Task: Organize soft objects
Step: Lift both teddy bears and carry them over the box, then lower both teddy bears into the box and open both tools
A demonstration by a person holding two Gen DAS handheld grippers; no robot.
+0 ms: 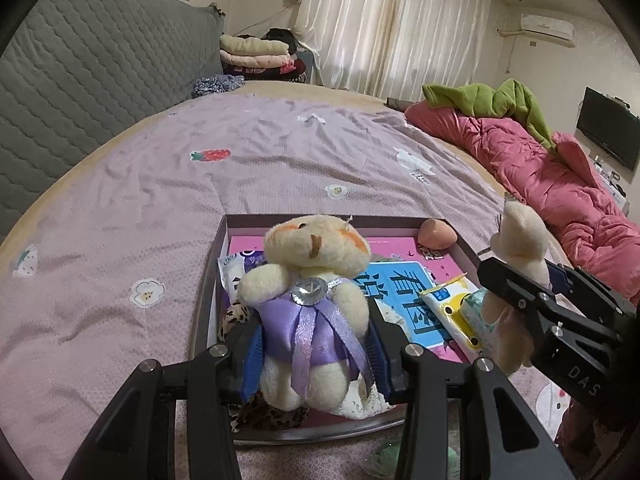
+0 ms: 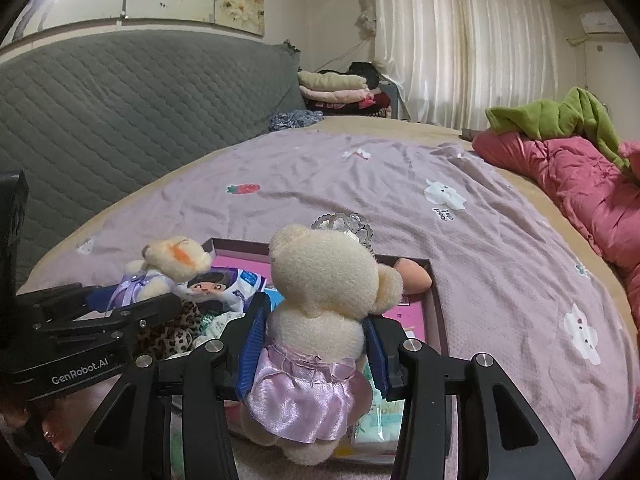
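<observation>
My left gripper [image 1: 316, 344] is shut on a cream teddy bear in a purple dress [image 1: 312, 300], held upright above a shallow box [image 1: 202, 300] on the bed. The bear faces the camera. My right gripper [image 2: 314, 344] is shut on a second cream bear with a pink skirt and a silver tiara [image 2: 320, 320], seen from behind. That bear also shows at the right of the left wrist view [image 1: 516, 280], and the purple bear shows in the right wrist view [image 2: 168, 268]. The box holds tissue packs [image 1: 452, 312], a leopard-print cloth [image 2: 176, 328] and a peach sponge [image 1: 436, 234].
The box sits on a lilac bedsheet [image 1: 240, 184] with cartoon prints. A pink quilt [image 1: 560, 184] with a green garment [image 1: 492, 100] lies along the right. A grey headboard [image 1: 80, 72] is on the left. Folded clothes [image 1: 256, 56] are stacked beyond the bed.
</observation>
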